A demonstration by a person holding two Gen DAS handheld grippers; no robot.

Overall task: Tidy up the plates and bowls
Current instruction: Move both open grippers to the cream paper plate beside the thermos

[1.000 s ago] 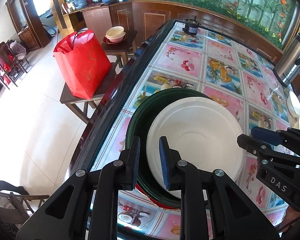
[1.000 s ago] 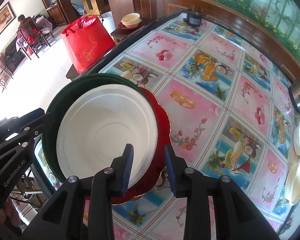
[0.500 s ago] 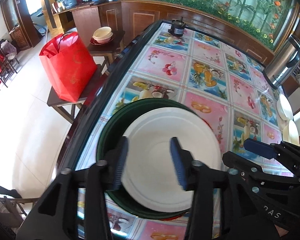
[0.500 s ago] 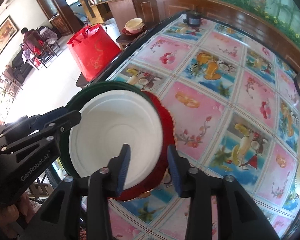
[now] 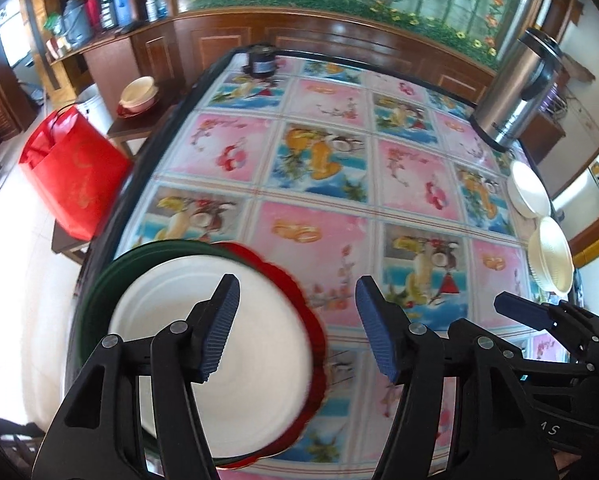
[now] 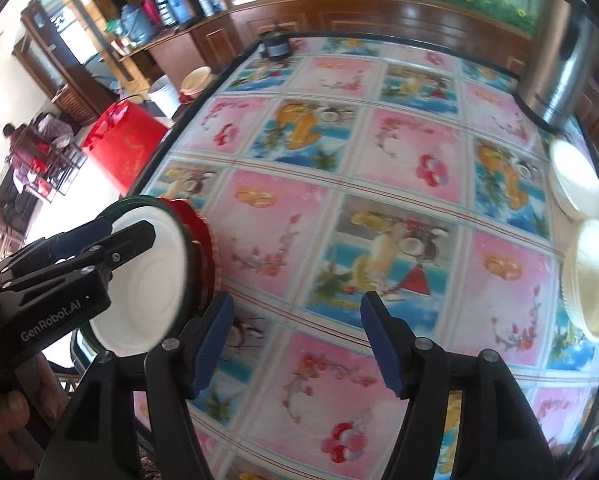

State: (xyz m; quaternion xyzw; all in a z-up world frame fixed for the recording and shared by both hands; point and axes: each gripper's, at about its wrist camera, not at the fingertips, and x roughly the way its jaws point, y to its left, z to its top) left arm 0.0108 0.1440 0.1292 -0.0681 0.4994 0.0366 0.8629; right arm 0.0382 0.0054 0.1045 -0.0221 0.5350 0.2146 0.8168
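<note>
On the table (image 5: 411,184), covered in a tablecloth of pink and blue fruit panels, a stack of 3 dishes sits at the near left edge: a white plate (image 5: 243,380) on top, a dark green plate (image 5: 99,292) beneath it and a red scalloped plate (image 5: 295,292) at the bottom, its rim showing on the right side. The left gripper (image 5: 297,328) hangs above the right rim of this stack with its jaws opening and nothing between the blue pads; its left finger overlaps the white plate in the left wrist view, though contact cannot be told. The right gripper (image 6: 295,340) is over bare tablecloth just right of the stack, its jaws opening too, with nothing between them. At the far right edge of the table lie 2 more white dishes, a white bowl (image 6: 577,186) and, nearer, a cream fluted dish (image 6: 593,280), touching or nearly so. A steel thermos jug (image 5: 515,96) stands at the far right corner and a small dark jar (image 5: 262,62) at the far edge. Off the table to the left stands a red paper bag (image 5: 73,176).
</note>
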